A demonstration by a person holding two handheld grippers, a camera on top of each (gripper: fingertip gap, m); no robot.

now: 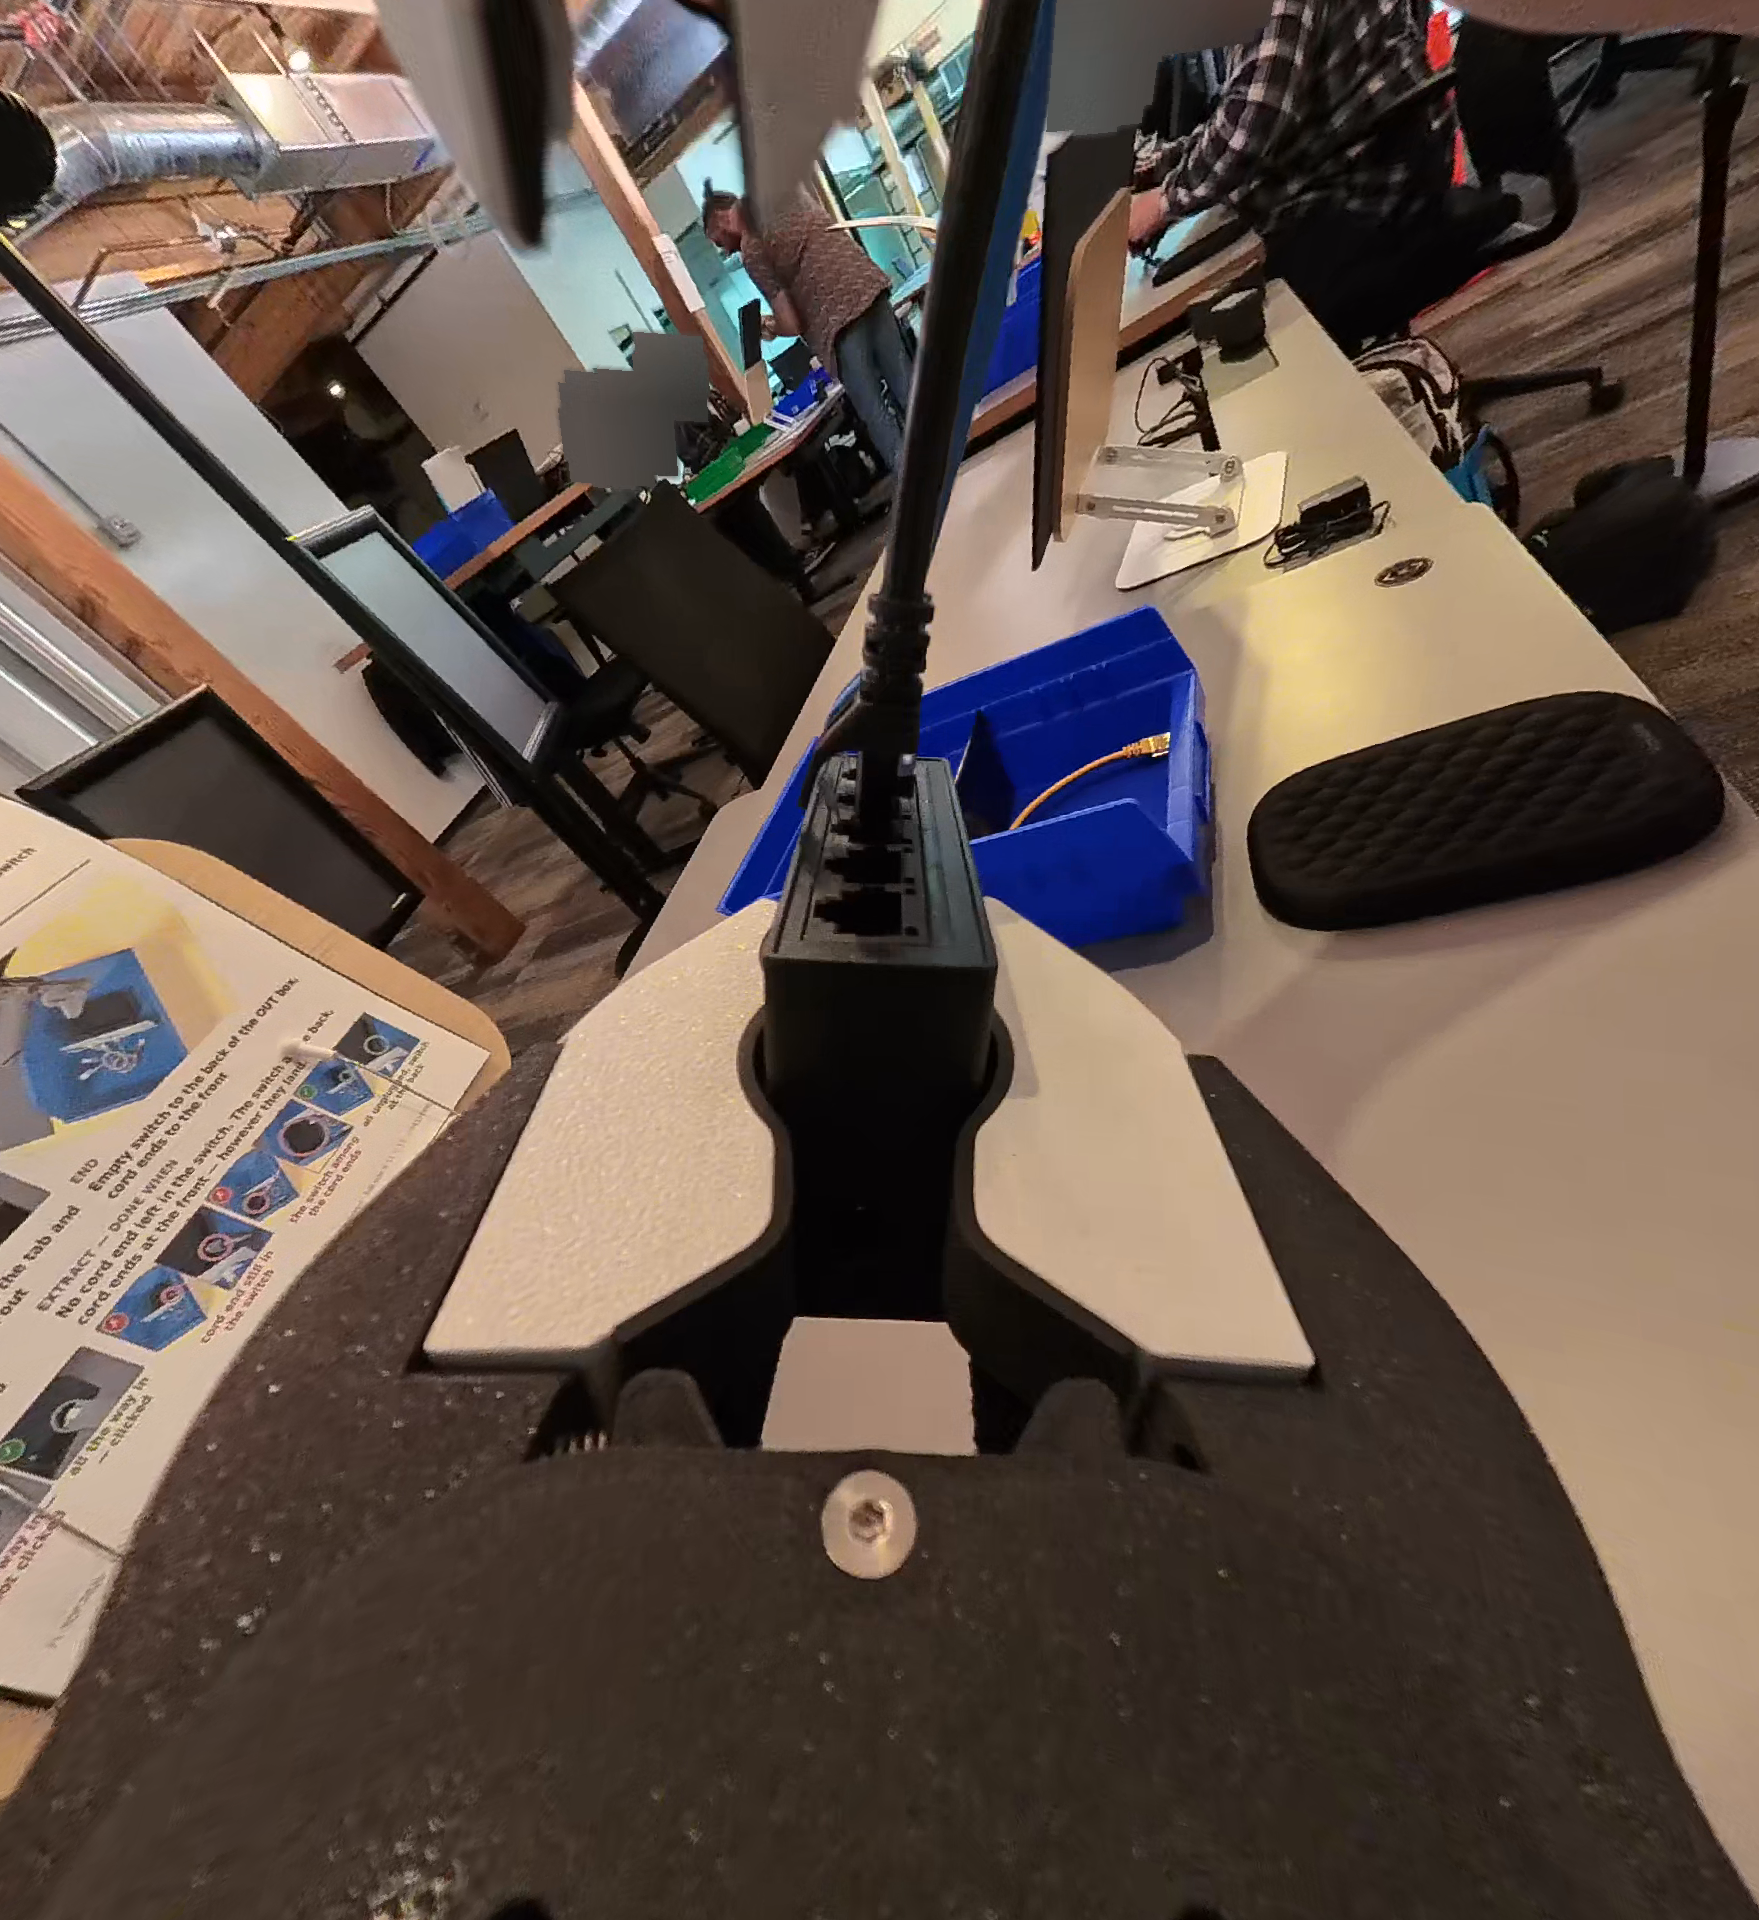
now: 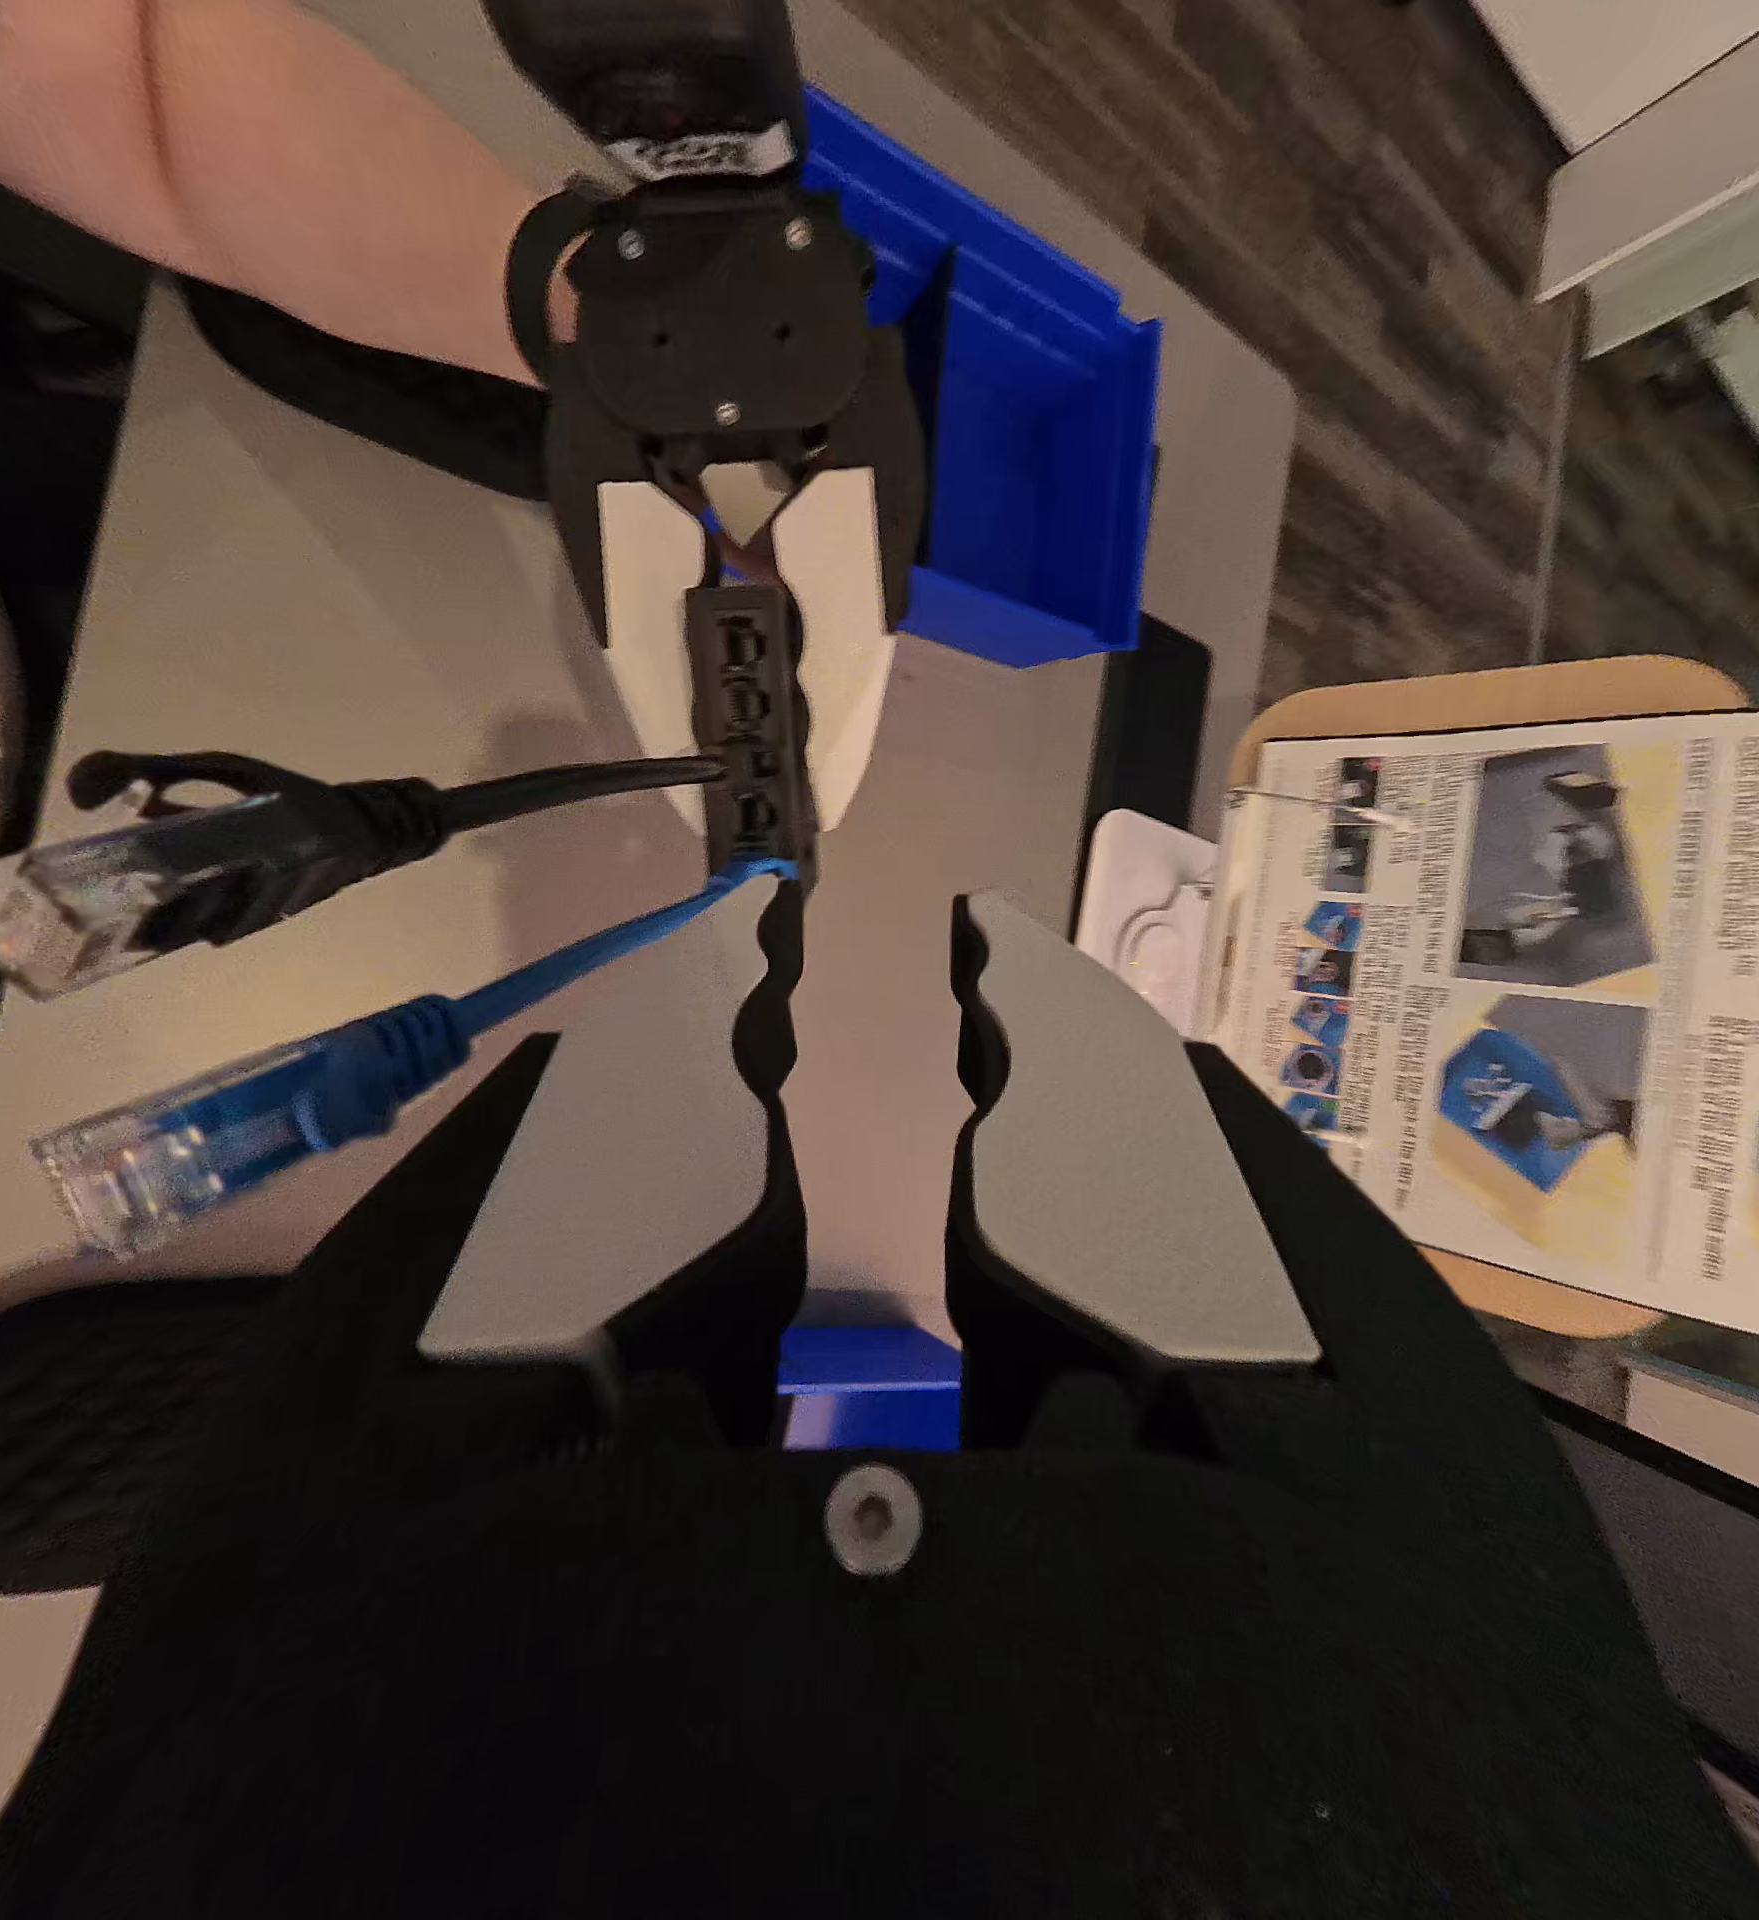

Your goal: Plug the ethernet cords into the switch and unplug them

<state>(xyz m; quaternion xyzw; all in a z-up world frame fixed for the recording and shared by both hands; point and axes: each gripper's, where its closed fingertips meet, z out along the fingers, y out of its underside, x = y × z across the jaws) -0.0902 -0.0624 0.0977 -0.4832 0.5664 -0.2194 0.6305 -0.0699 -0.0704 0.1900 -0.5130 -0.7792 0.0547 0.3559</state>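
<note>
Switch, a small black box with a row of ports on its upturned face, stands clamped between the jaws of the left gripper, held above the pale counter. In the left wrist view a black ethernet cord rises steeply from one of the farther ports; the nearest ports are open. A blue ethernet cord shows as a strip just behind the black one. Behind the switch on the counter sits a blue bin with a yellow cable lying in one compartment, and to its right a black quilted pad. An instruction sheet on a tan board lies at the left.

In the right wrist view the right gripper looks down on the same switch held in the left gripper. Its own jaws stand apart with nothing between them, just short of the switch's near end. The black ethernet cord leaves a port and runs left, its free clear-plastic plug hanging in the air; the blue ethernet cord leaves the port nearest the right gripper and ends likewise in a free plug. A person's forearm crosses the upper left. The blue bin lies on the counter beyond the switch, the instruction sheet at right.
</note>
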